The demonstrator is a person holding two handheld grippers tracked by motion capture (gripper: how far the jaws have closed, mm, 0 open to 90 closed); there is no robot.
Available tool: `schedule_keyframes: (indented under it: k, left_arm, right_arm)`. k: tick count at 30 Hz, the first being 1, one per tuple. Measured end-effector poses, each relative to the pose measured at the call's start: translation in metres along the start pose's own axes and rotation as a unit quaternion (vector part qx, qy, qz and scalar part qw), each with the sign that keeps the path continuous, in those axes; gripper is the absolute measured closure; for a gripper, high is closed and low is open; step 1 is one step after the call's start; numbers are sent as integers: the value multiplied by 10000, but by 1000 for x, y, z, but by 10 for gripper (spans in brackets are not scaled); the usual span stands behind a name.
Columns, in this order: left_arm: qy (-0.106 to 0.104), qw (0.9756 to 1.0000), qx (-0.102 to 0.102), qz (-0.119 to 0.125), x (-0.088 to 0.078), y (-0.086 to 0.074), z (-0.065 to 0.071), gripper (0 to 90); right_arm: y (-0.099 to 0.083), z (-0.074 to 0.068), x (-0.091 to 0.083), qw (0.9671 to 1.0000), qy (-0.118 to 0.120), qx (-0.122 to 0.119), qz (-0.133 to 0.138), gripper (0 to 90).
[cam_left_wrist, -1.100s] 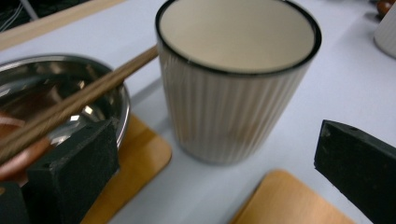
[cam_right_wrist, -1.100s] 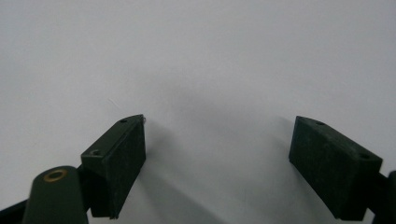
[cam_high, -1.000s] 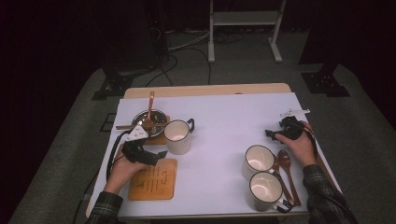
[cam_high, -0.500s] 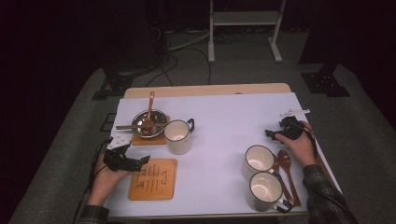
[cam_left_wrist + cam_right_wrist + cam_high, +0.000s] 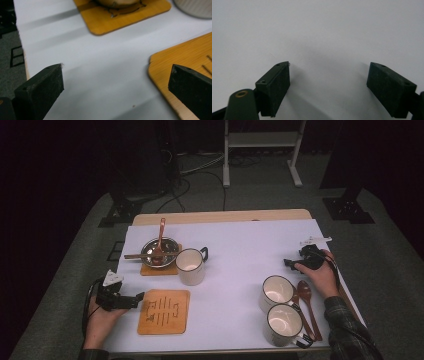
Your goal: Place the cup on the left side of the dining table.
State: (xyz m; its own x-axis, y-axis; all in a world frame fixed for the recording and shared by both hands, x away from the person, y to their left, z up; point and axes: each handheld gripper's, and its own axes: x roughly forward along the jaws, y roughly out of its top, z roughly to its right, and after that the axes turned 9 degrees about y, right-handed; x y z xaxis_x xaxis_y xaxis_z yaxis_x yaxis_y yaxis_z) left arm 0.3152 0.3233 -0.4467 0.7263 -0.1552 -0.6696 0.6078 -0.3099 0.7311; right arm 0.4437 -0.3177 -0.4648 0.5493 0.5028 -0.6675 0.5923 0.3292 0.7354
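My left gripper point(image 5: 134, 299) rests at the table's left front edge, open and empty, its tips just left of a slotted wooden coaster point(image 5: 164, 311). Through the left gripper view the jaws stand wide apart over the white cloth, with that coaster's corner point(image 5: 180, 62) at the right. A white mug point(image 5: 190, 266) stands beside a second coaster point(image 5: 147, 269) that carries a metal bowl point(image 5: 159, 252) with a wooden spoon point(image 5: 160, 237) in it. At the right, my right gripper point(image 5: 292, 264) lies open on bare cloth. Two white mugs point(image 5: 276, 291) point(image 5: 282, 324) and wooden spoons point(image 5: 306, 300) sit near it.
A white cloth point(image 5: 240, 250) covers the wooden table point(image 5: 220, 216). Dark floor with cables and a metal stand's legs point(image 5: 260, 150) lies beyond the far edge. The middle of the cloth holds nothing.
My left hand and gripper have drawn back leftward from near the mug to the table's left front edge. The right gripper has stayed put.
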Motion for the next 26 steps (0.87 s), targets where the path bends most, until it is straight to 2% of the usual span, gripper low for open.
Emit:
schedule_keyframes:
  k: [10, 15, 26]
  left_arm:
    - [154, 9996, -177, -165, 2, -12, -6, 0]
    - [244, 9994, -148, -218, 4, -15, -3, 0]
    - [239, 9993, -146, -230, 4, -15, -4, 0]
  right_arm:
    - [0, 0, 0, 10000, 1, 2, -1, 170]
    - [0, 0, 0, 10000, 2, 4, -1, 170]
    - [0, 0, 0, 10000, 1, 5, -2, 170]
